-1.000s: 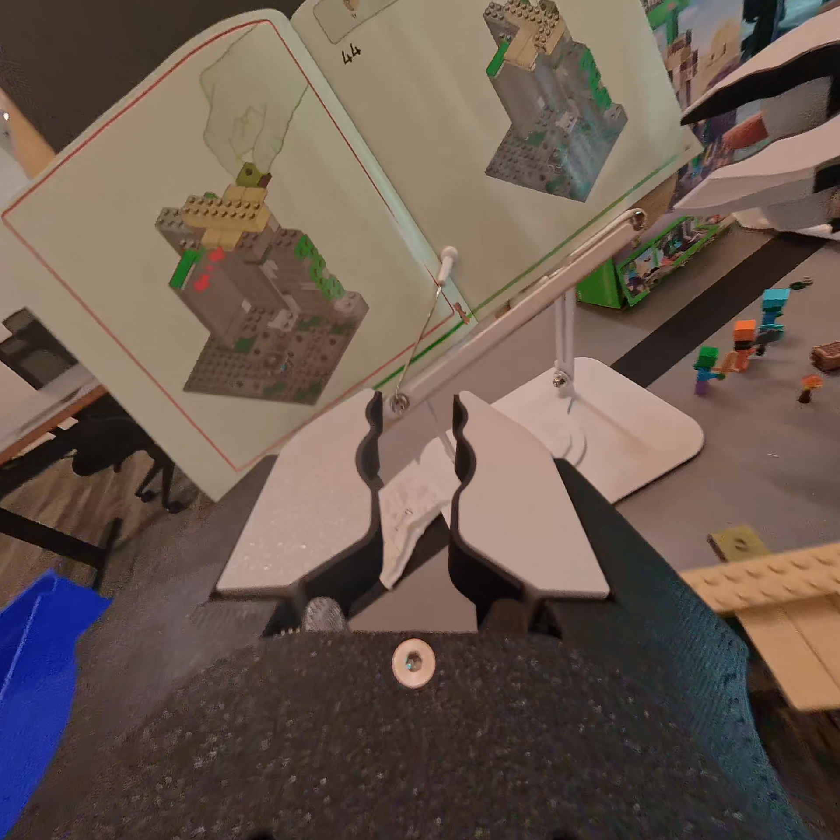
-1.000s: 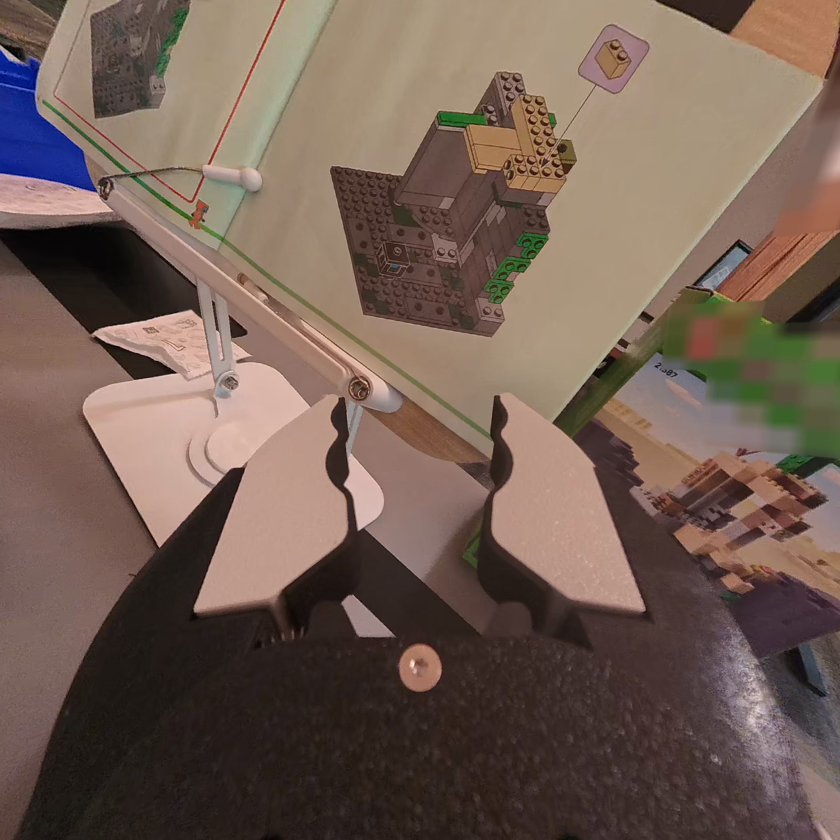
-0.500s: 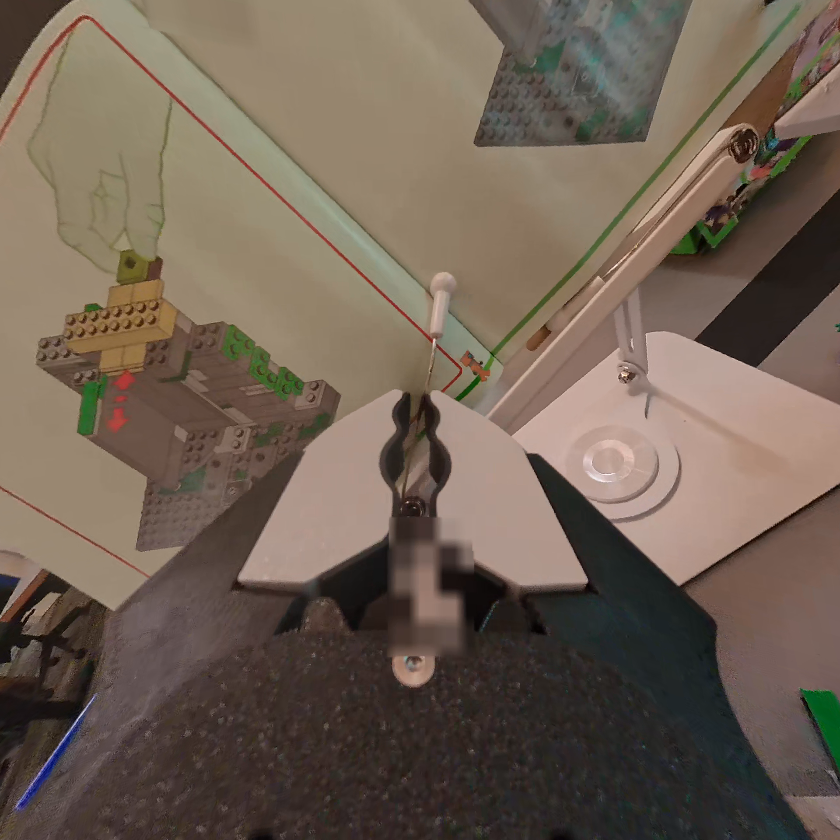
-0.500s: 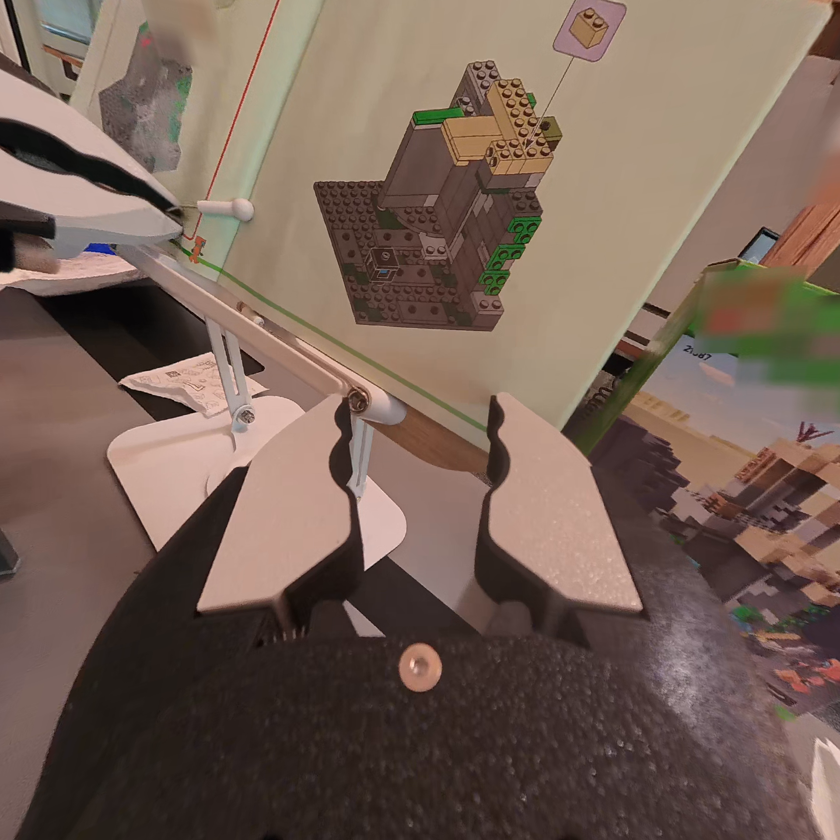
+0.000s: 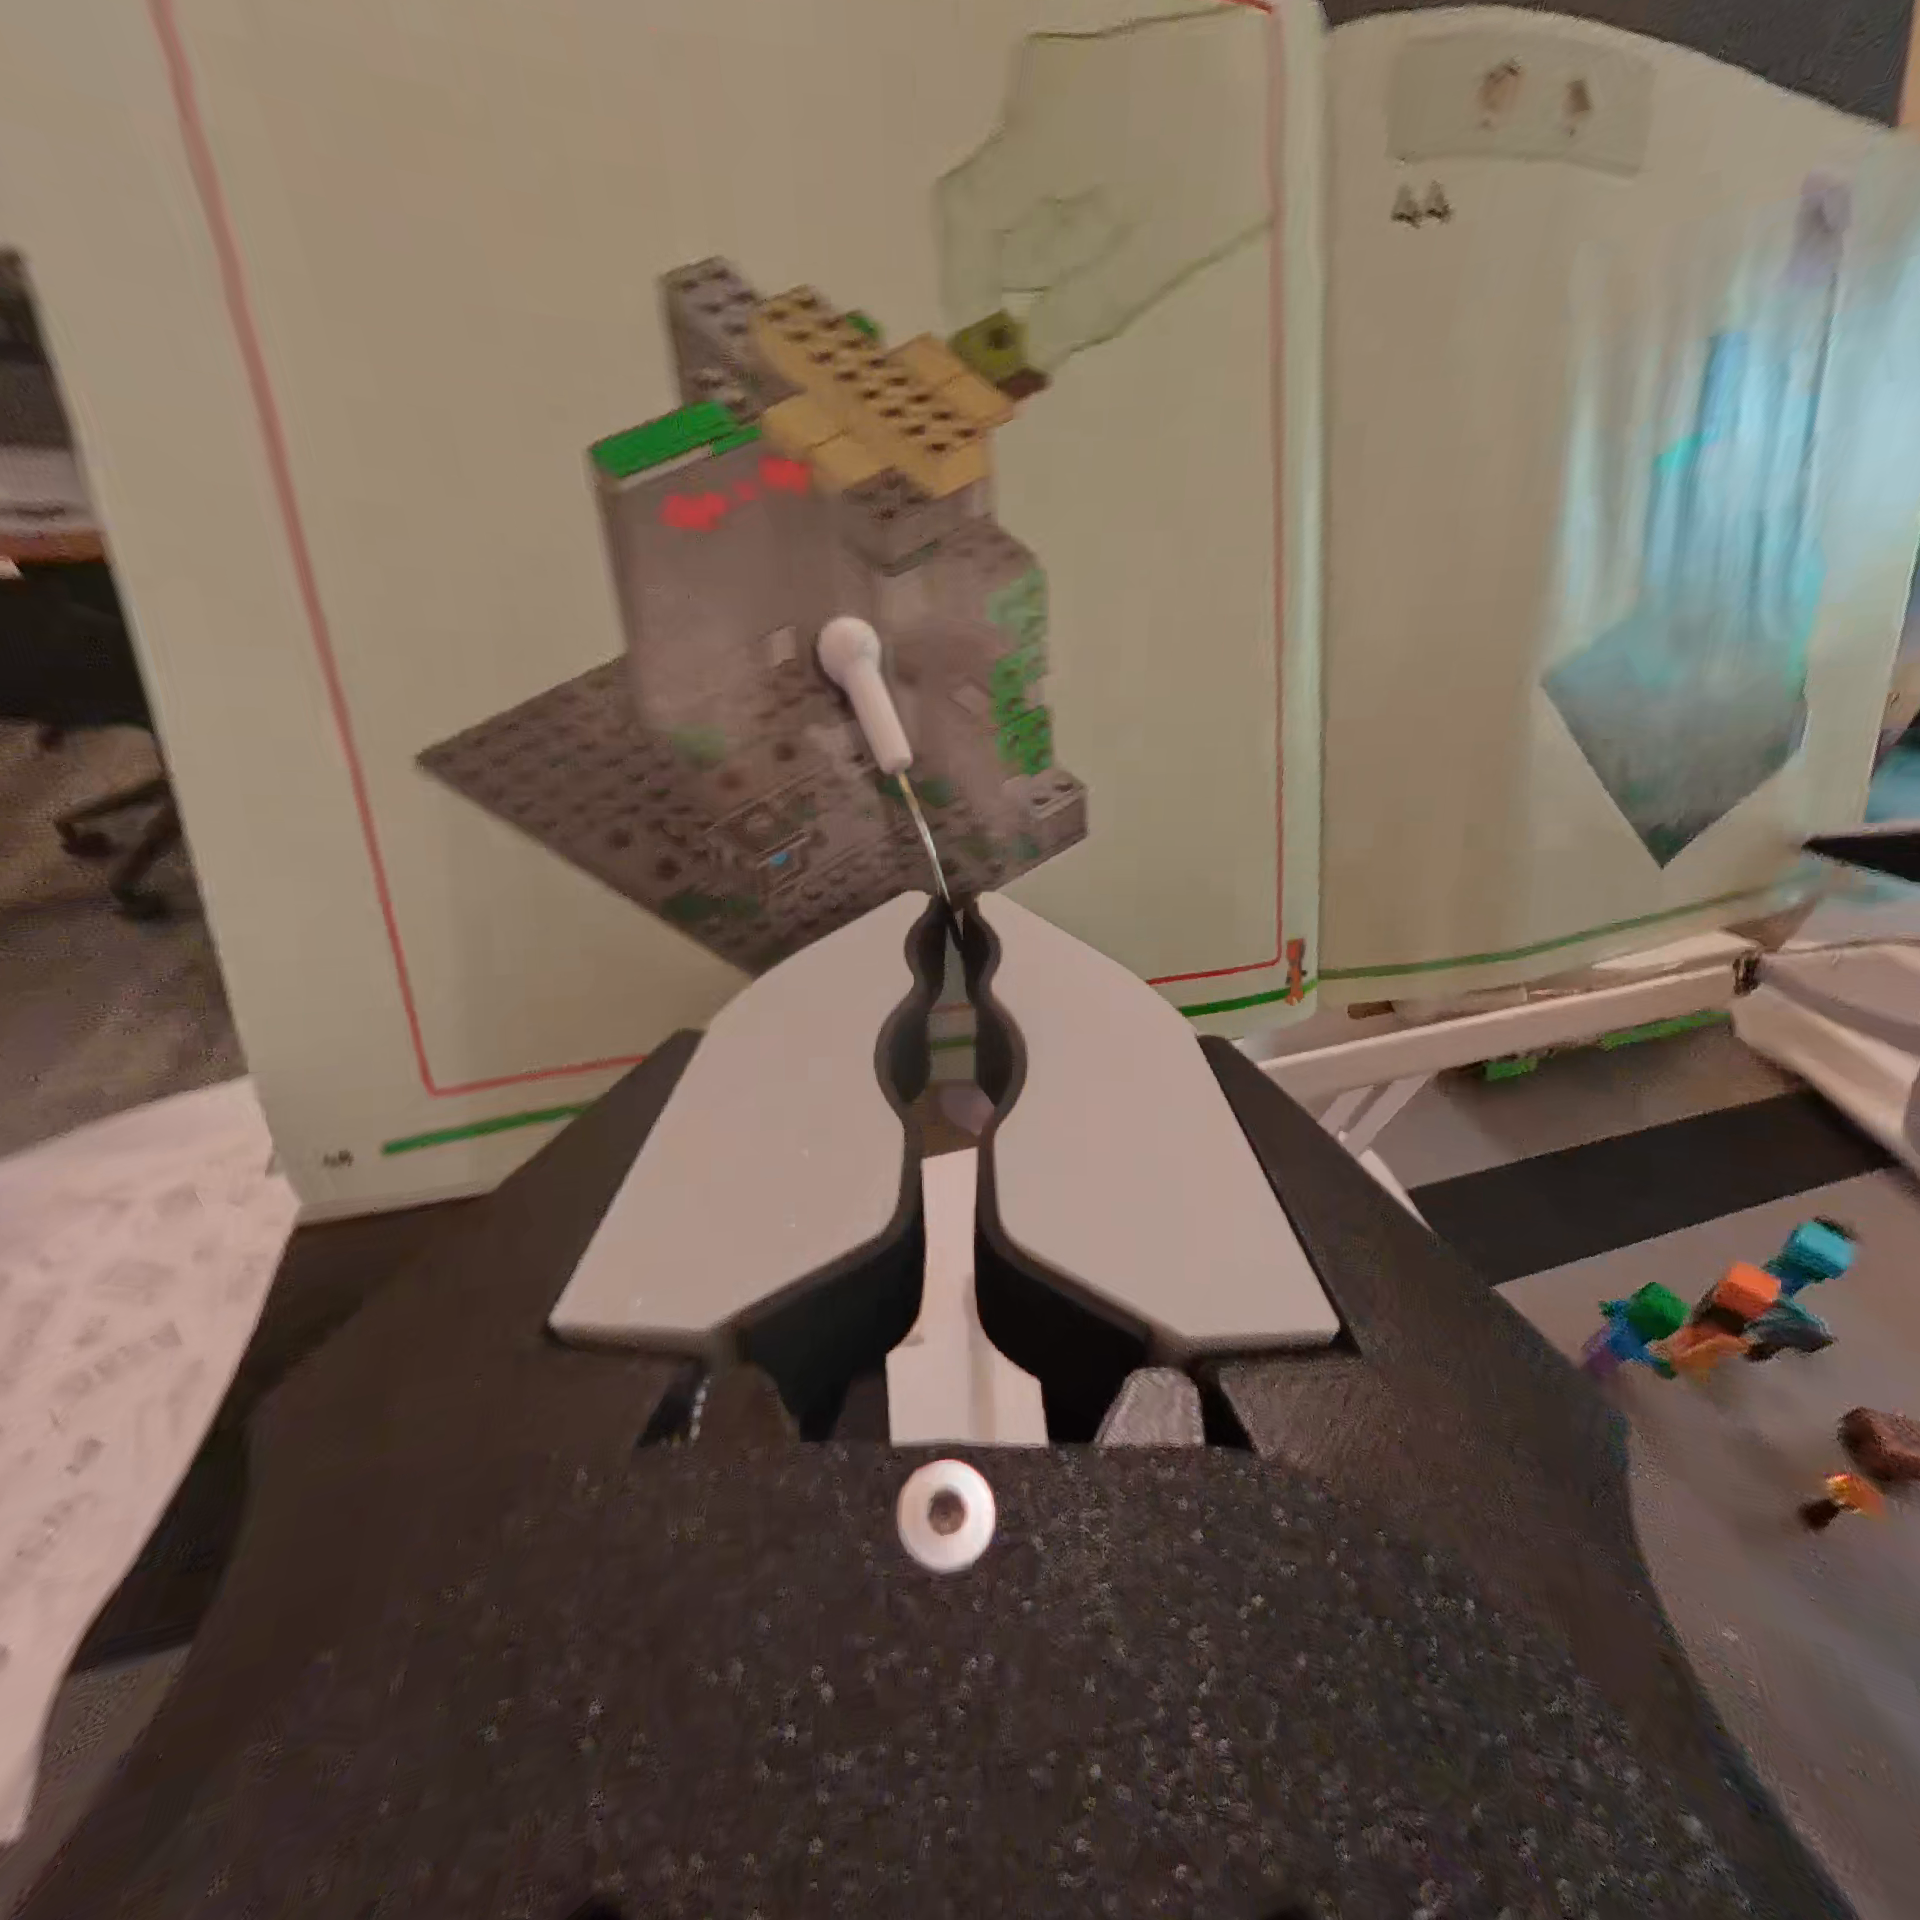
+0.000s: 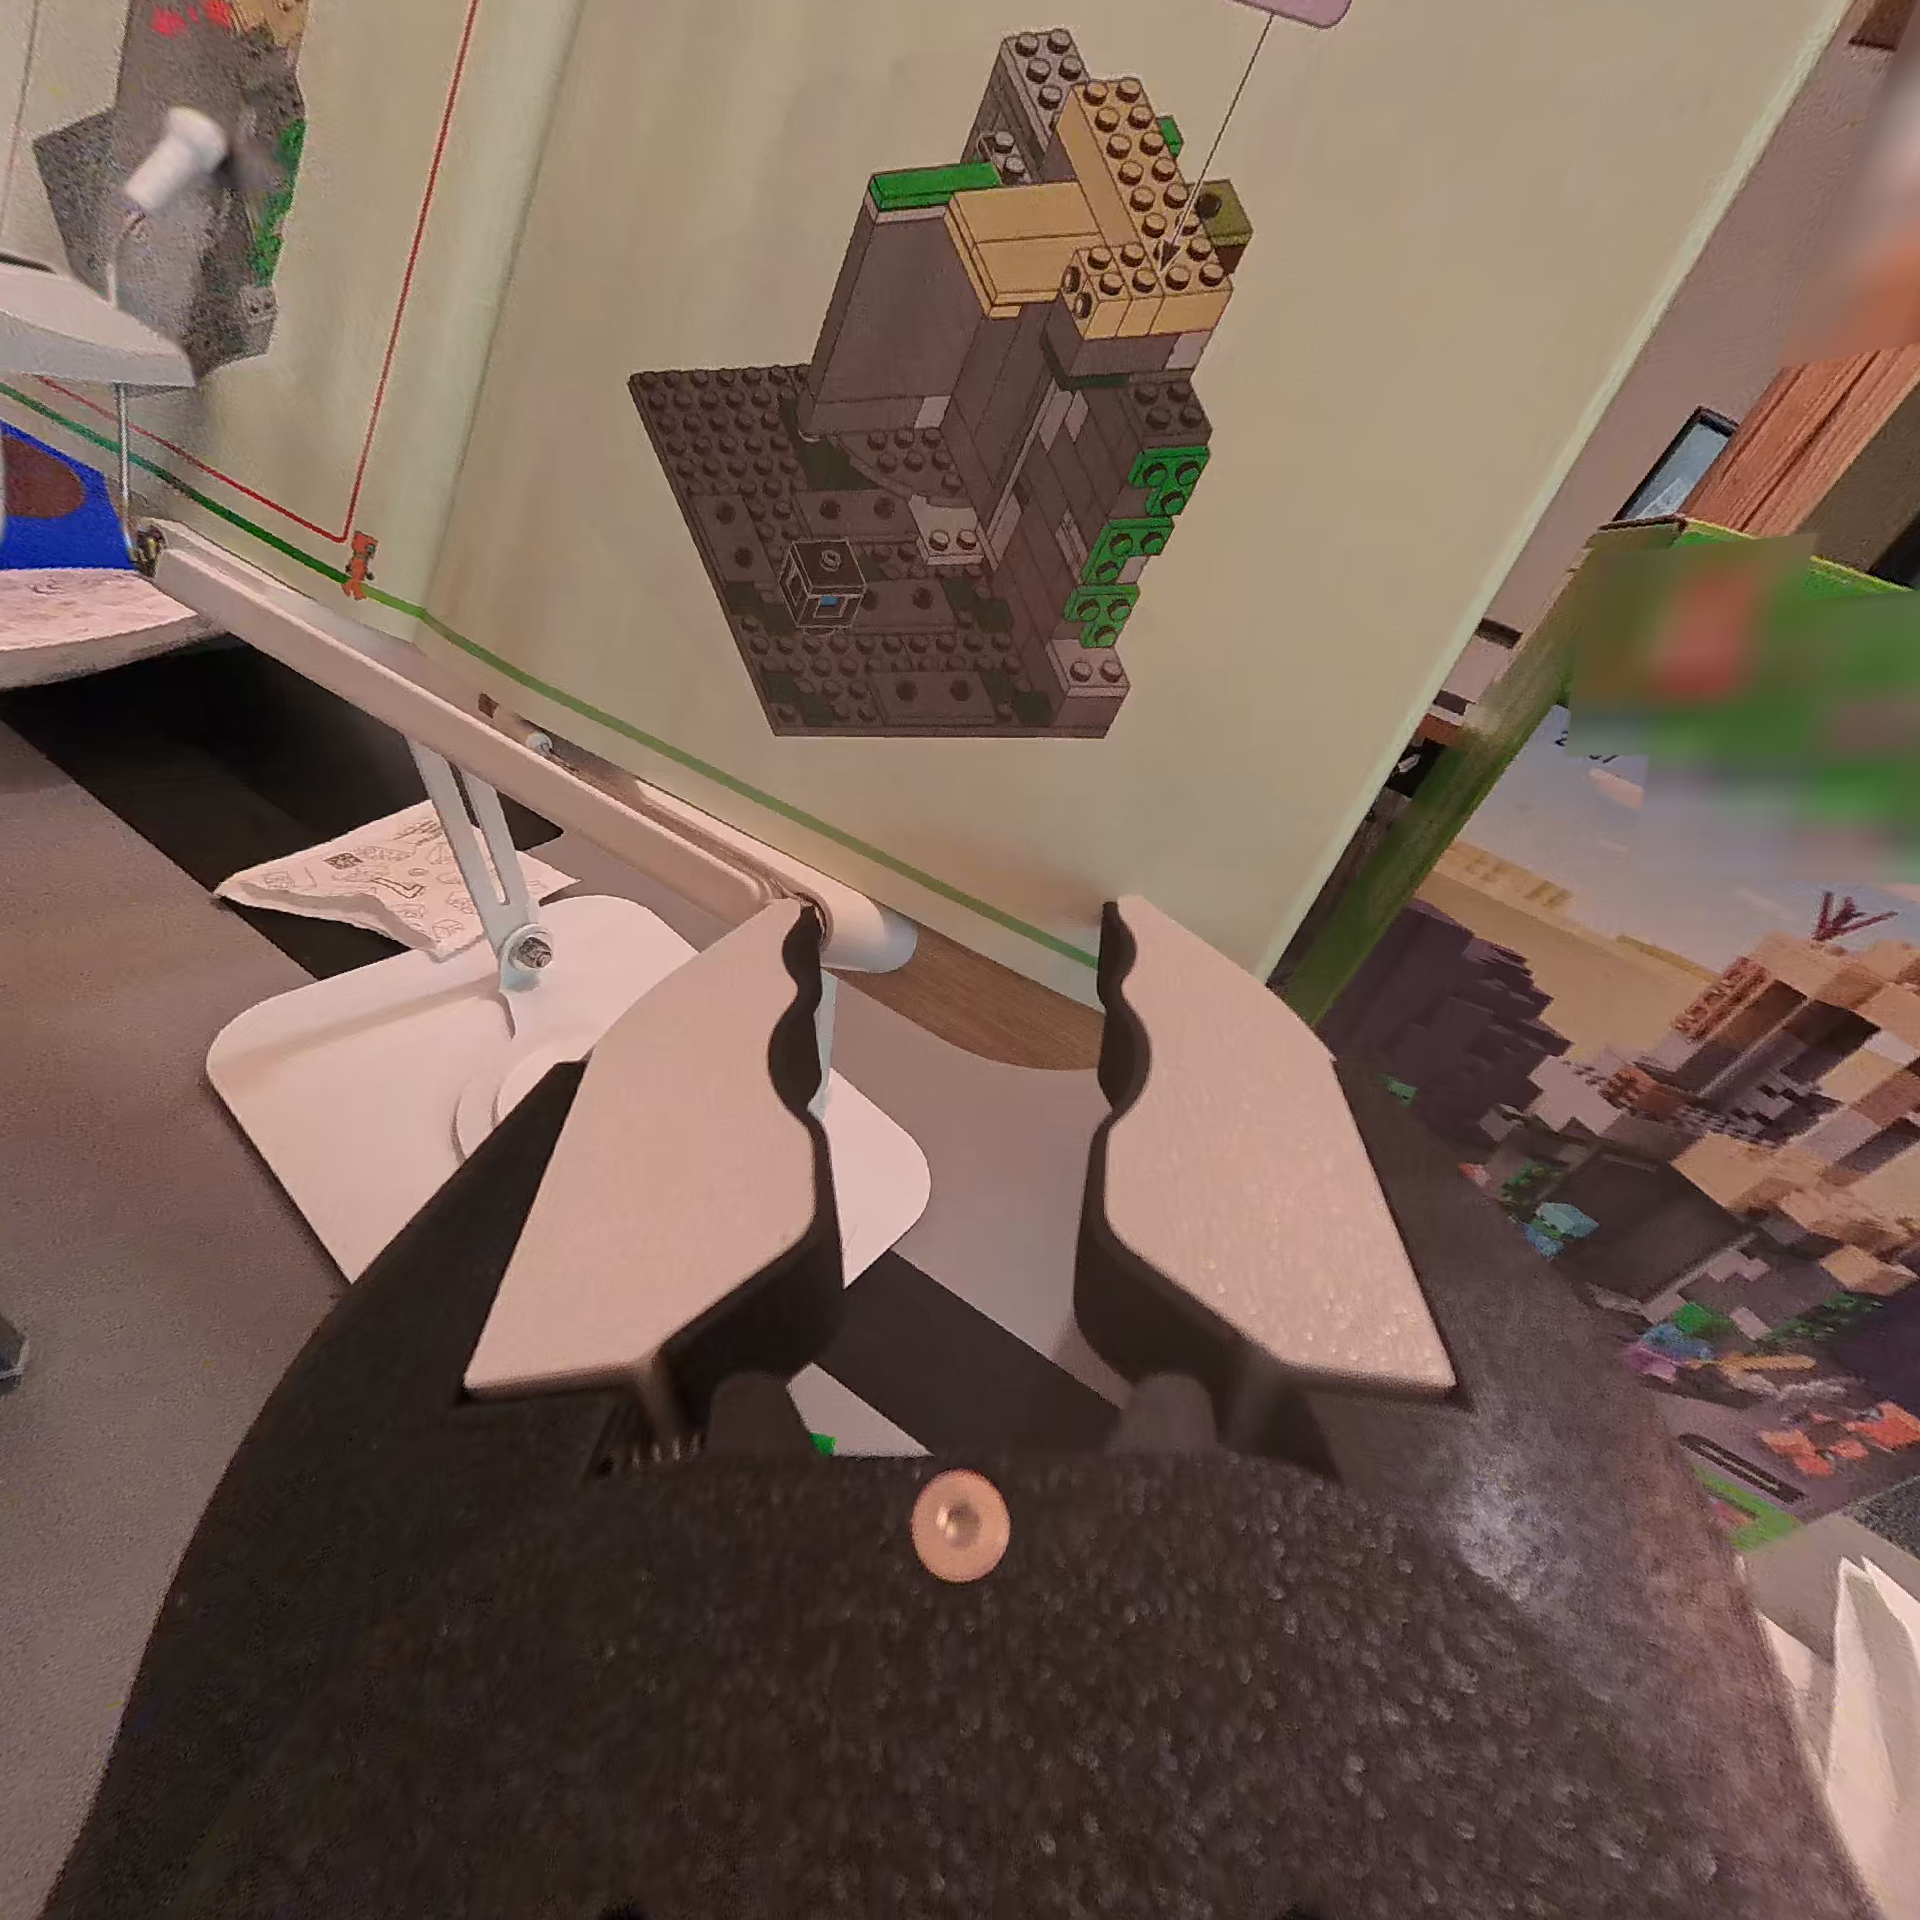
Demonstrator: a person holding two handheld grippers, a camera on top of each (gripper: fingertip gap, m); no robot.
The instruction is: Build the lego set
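The left gripper (image 5: 951, 920) is pinching the thin wire of the page-holder clip (image 5: 862, 686) at its fingertips, the fingers clenched on it; the clip's white knob is standing out in front of the left page of the instruction booklet (image 5: 727, 312). The booklet is sitting open on the white book stand (image 6: 436, 1049), which serves as the landmark here. The right gripper (image 6: 951, 961) is hanging in front of the stand's ledge with its fingers released and holding nothing.

Only the left wrist view is showing the small lego figures (image 5: 1714, 1320) lying on the grey worktop (image 5: 1766, 1558) to the right of the stand. Only the right wrist view is showing the stand's base, a crumpled leaflet (image 6: 384, 883) just behind it, and the lego box (image 6: 1662, 1039) to the right of it. Motion is blurring the left view.
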